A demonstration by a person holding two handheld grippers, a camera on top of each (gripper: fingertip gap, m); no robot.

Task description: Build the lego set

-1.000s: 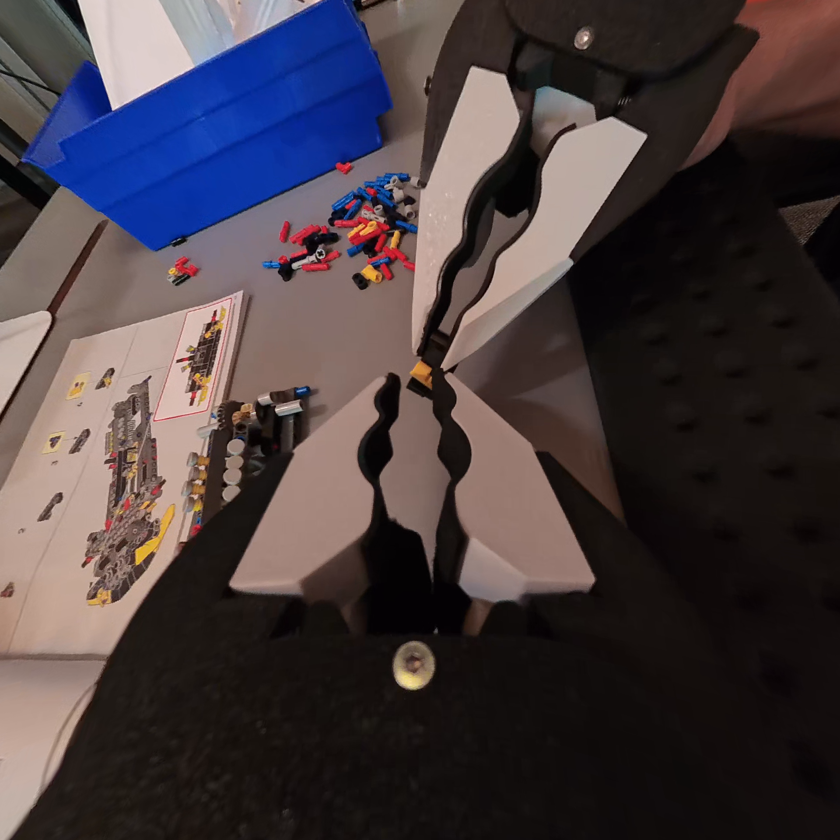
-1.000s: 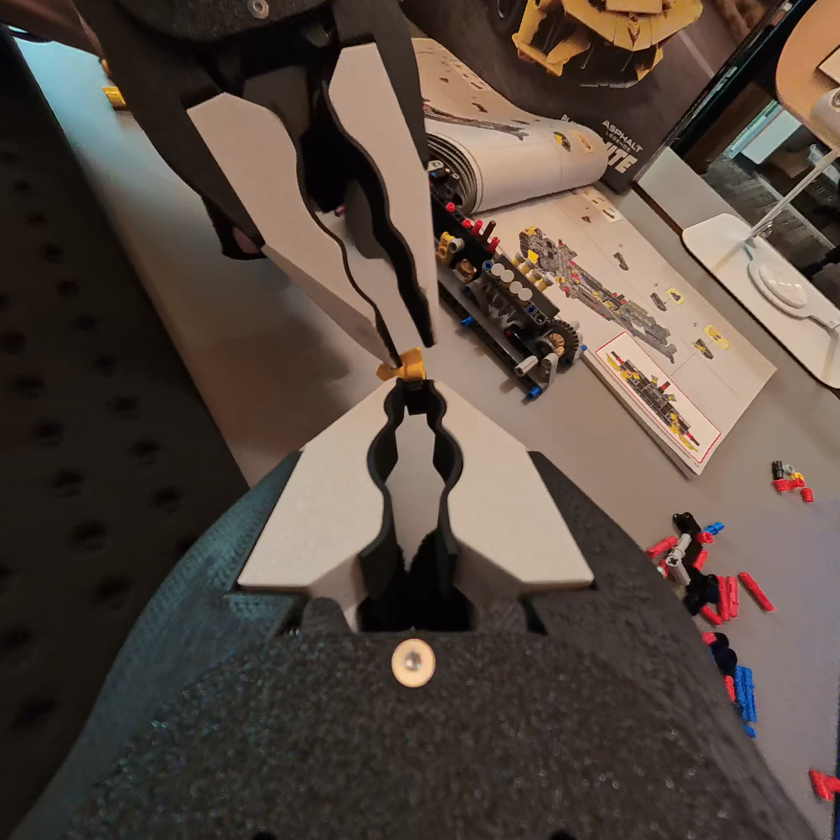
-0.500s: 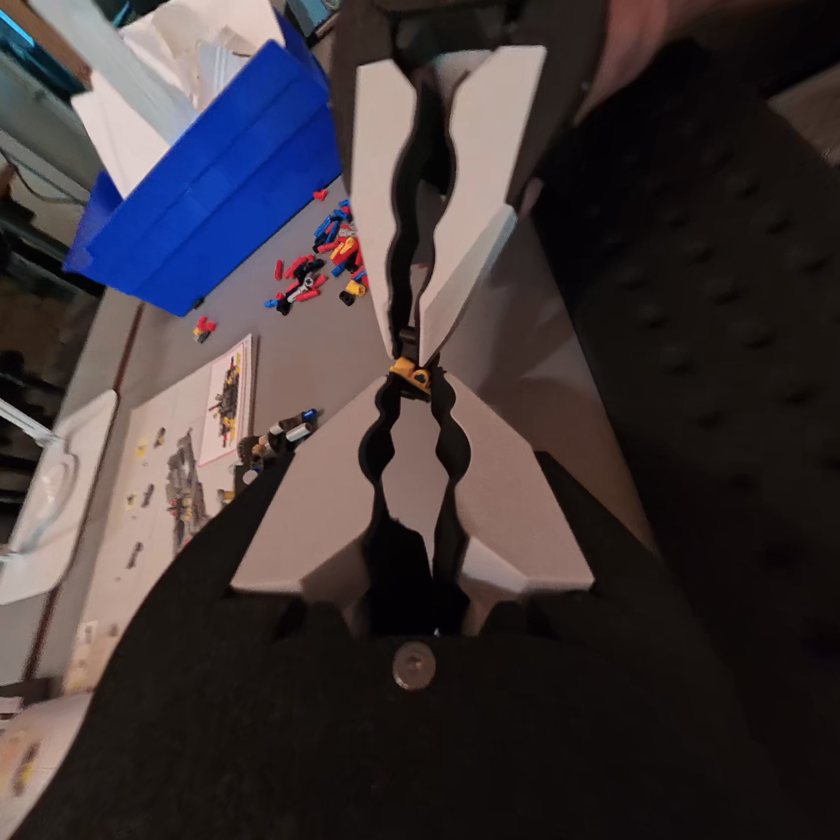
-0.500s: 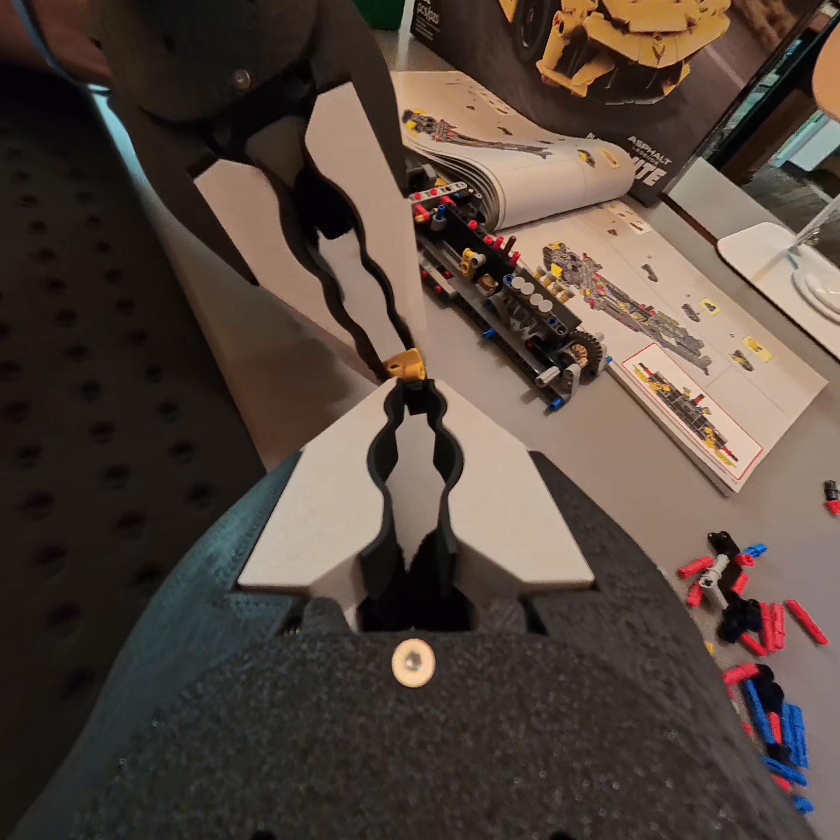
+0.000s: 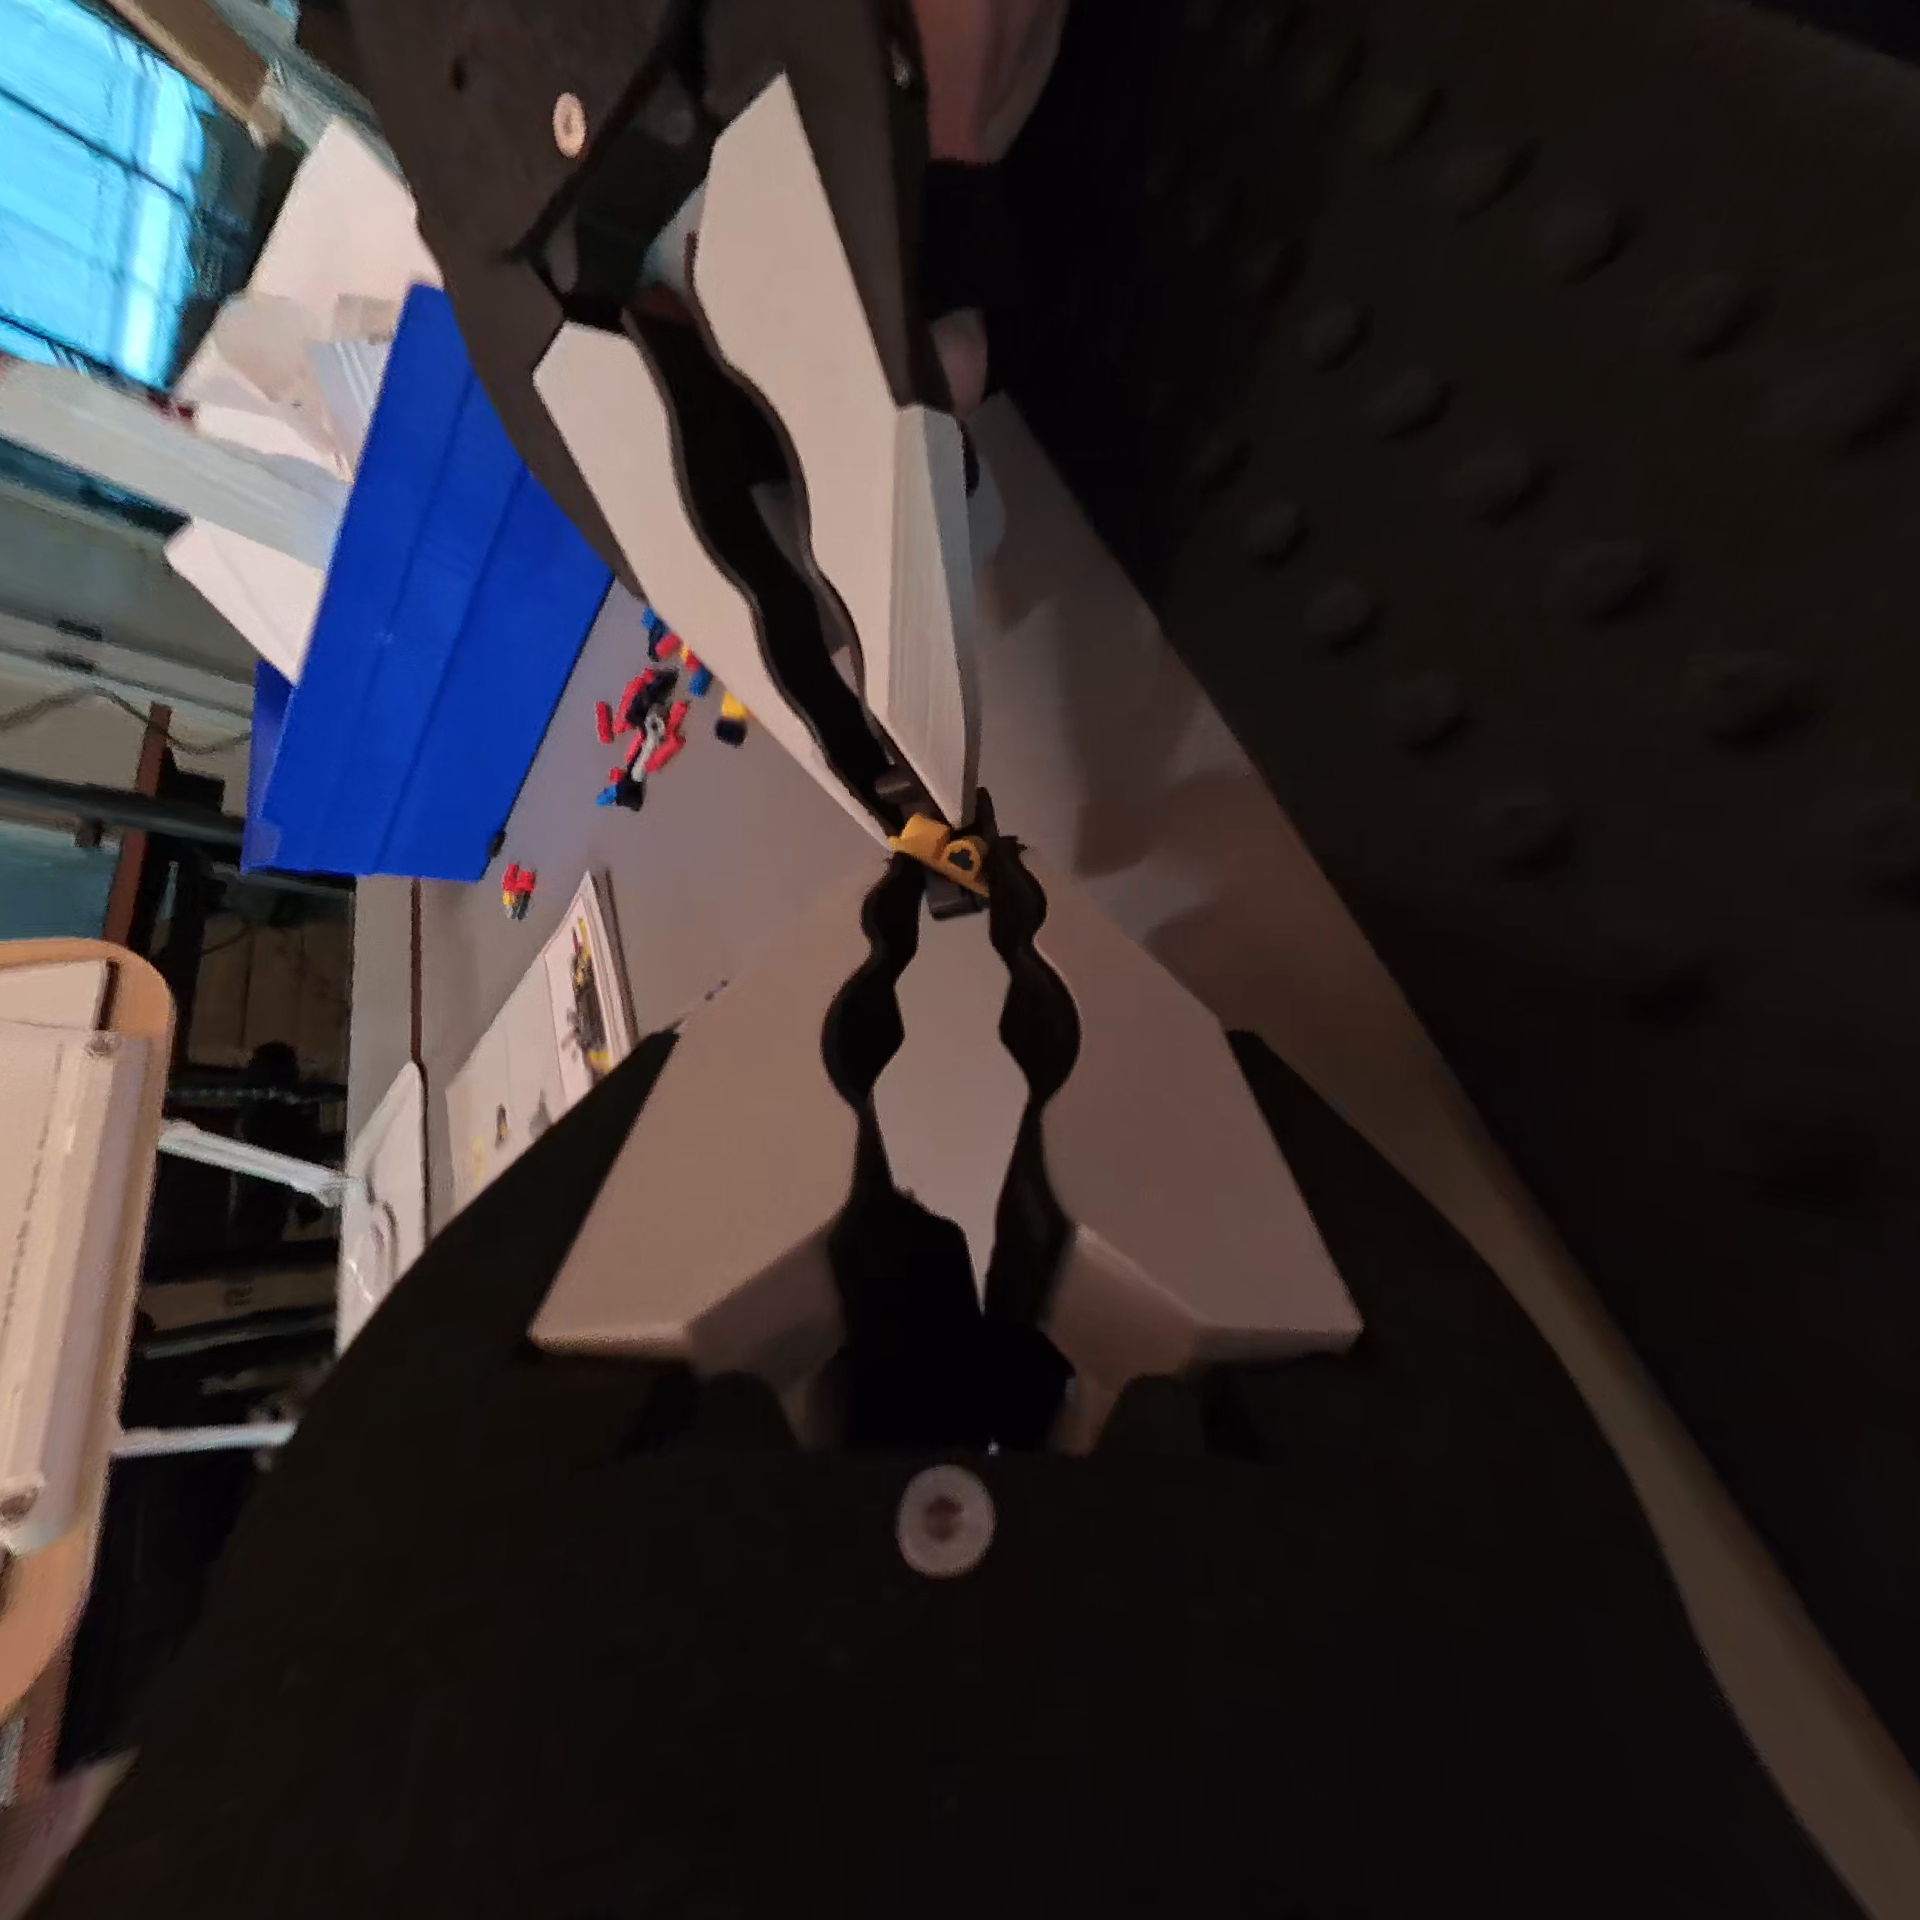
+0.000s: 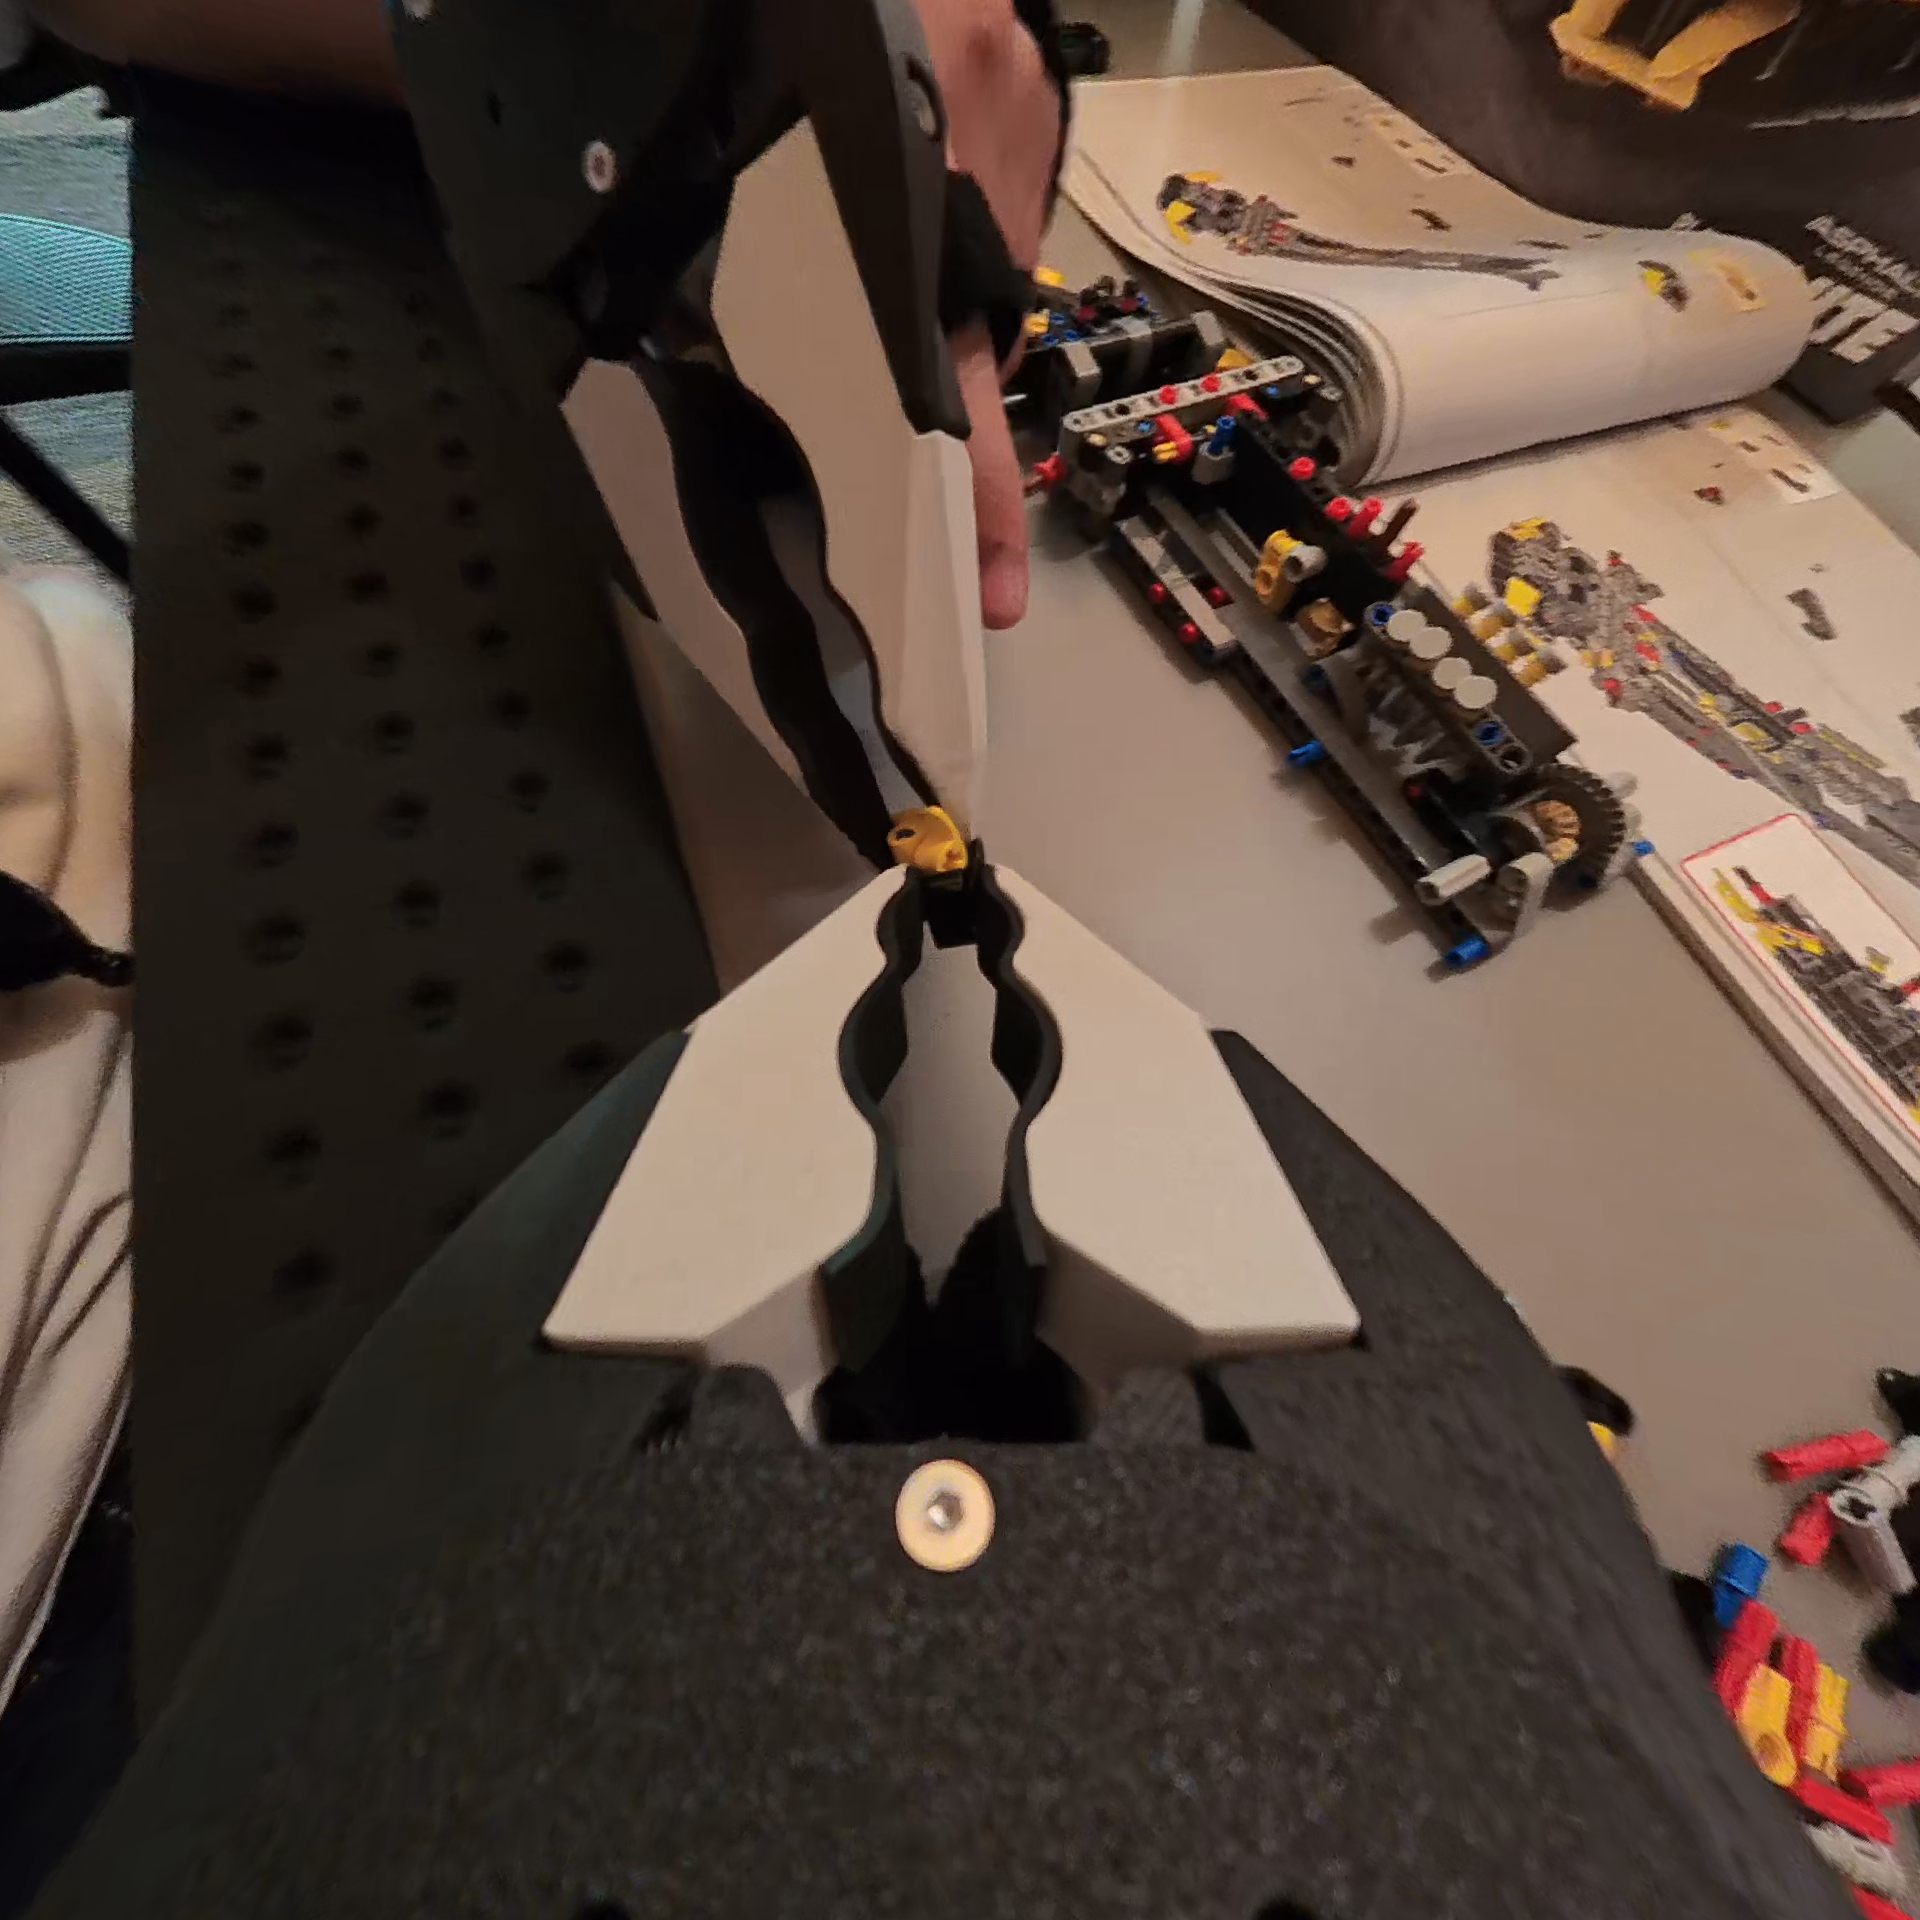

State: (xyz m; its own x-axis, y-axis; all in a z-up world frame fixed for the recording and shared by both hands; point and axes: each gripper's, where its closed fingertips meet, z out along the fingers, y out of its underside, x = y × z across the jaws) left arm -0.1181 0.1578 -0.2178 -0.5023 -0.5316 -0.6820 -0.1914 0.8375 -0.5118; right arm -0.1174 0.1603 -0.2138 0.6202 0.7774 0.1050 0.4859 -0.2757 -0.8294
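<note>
Left gripper point(image 5: 951, 883) and right gripper point(image 6: 945, 899) meet tip to tip above the grey table point(image 6: 1195, 935), each clamped on a small yellow-and-black connector piece point(image 6: 928, 840), chassis assembly point(image 6: 1351, 623) beside the open instruction booklet point(image 6: 1714, 623), printed diagrams unreadable.

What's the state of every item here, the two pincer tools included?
left gripper: shut on the yellow and black piece
right gripper: shut on the same piece, tip to tip with the left
yellow and black piece: pinched between both, off the table
model: part-built, lying on the table
booklet: open, pages curled back
loose pieces: scattered
blue bin: white sheets sticking out
</note>
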